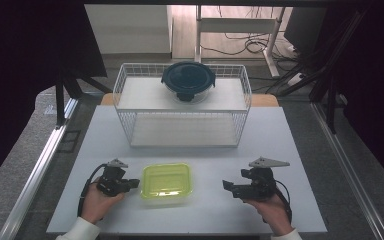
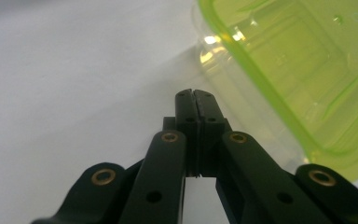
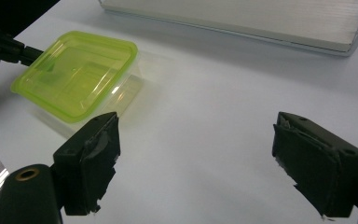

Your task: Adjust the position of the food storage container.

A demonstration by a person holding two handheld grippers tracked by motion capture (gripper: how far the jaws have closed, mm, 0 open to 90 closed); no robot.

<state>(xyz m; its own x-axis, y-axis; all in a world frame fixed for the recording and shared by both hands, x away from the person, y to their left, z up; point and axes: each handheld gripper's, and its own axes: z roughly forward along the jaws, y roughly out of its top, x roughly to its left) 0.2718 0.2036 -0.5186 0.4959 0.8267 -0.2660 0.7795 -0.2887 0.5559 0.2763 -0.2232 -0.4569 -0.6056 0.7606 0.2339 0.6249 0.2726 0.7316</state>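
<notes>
A shallow container with a green lid sits near the front edge of the table, midway between its two front corners. The left gripper rests just beside the container's left side, its fingers pressed together on nothing. The right gripper waits well apart toward the front right corner, its fingers spread wide and aimed at the container. This looks like the approach before a grasp. Next, the right gripper would need to slide left until its fingers straddle the container's rim, then close; the left would have to open first to help. A wire rack stands toward the back edge, with a dark-lidded bowl on top.
</notes>
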